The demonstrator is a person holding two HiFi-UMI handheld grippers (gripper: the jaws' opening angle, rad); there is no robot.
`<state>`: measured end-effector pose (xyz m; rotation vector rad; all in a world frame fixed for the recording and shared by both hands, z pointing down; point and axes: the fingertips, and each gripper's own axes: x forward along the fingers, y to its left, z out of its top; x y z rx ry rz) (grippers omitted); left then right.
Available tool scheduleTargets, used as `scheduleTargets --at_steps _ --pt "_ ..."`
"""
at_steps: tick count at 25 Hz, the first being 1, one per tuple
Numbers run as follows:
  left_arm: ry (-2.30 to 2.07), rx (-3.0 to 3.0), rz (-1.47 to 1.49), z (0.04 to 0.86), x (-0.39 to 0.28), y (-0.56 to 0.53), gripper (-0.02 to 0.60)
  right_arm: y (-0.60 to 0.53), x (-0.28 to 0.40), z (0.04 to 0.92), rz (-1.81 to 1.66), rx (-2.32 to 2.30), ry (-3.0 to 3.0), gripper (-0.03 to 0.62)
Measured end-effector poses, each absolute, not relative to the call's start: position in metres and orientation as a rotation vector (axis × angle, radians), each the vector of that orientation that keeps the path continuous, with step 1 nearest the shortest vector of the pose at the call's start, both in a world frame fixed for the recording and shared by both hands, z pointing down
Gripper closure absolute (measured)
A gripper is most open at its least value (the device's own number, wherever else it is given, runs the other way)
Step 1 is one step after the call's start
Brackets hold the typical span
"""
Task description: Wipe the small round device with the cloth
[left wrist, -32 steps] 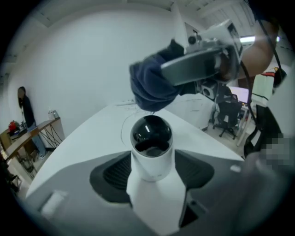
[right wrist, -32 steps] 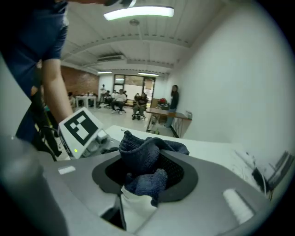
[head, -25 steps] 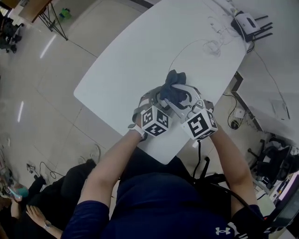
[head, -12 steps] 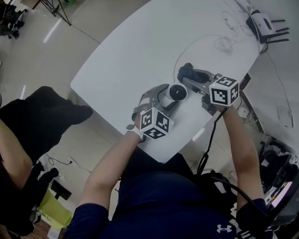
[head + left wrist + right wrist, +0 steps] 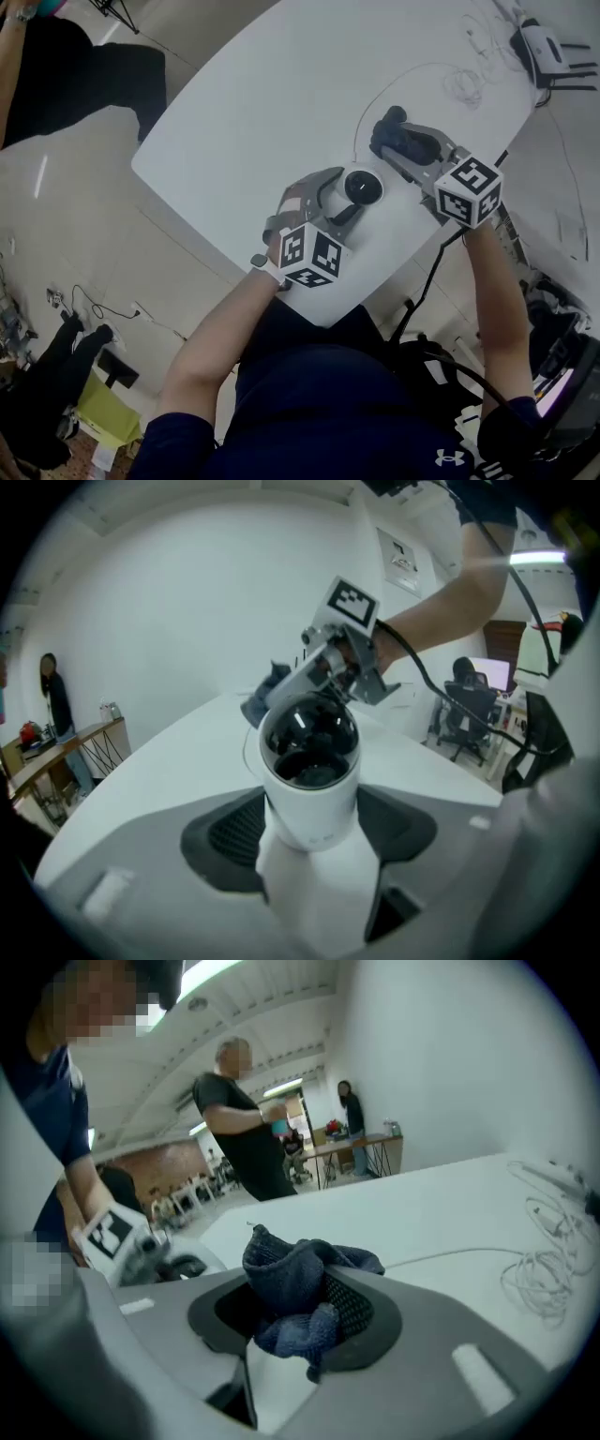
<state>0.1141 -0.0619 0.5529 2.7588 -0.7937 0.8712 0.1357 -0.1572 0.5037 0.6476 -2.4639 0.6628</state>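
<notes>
The small round device (image 5: 362,187), white with a black dome, stands near the front of the white table (image 5: 281,103). My left gripper (image 5: 342,199) is shut on its white body (image 5: 309,761); the jaws have closed slightly on it within the last second. A dark blue cloth (image 5: 392,120) is bunched in my right gripper (image 5: 398,145), which is shut on it (image 5: 300,1279). The cloth sits just beyond and to the right of the device, apart from it. In the left gripper view the right gripper (image 5: 342,653) shows behind the dome.
A thin white cable (image 5: 375,89) curves across the table from the device towards a tangle of wires (image 5: 459,84) and a router with antennae (image 5: 544,42) at the far right. The table's front edge is close under both grippers. A person in black (image 5: 84,66) stands beyond the far left edge.
One second ago the cloth lay over the device. My right gripper has carried it off to the right and rolled, baring the black dome. The left gripper has stayed in place.
</notes>
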Motion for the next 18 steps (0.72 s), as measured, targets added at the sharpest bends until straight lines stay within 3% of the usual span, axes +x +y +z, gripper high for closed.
scheduleTargets --at_steps 3,5,10,18 --pt "-0.796 2.757 0.859 0.554 0.116 -0.061 0.273 -0.144 0.11 0.434 0.846 0.432 -2.651 0.437" --pt "-0.79 2.759 0.863 0.554 0.115 -0.06 0.273 -0.124 0.086 0.418 0.791 0.19 -2.656 0.437" --pt "-0.79 2.753 0.875 0.555 0.116 -0.059 0.273 -0.11 0.06 0.458 0.765 -0.069 -2.473 0.437" --pt "-0.81 2.74 0.869 0.556 0.115 -0.06 0.273 -0.138 0.076 0.525 0.901 0.034 -2.301 0.441"
